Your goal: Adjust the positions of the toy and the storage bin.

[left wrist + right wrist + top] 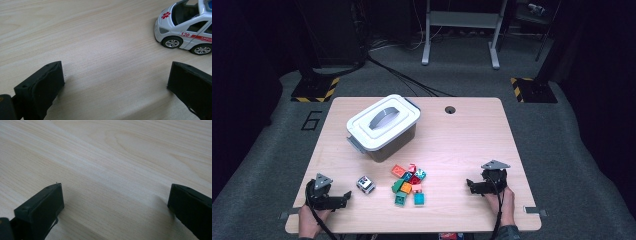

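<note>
With both sets of jaws spread wide and empty on the worktop (462,130), the toy ambulance (186,27) just ahead-right of the left gripper (115,82) could be rolled away if nudged, while the right gripper (116,205) is kept apart.

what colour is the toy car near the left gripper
White, with red stripes, a red star-like emblem and red lettering; the toy car shows best in the left gripper view.
</note>
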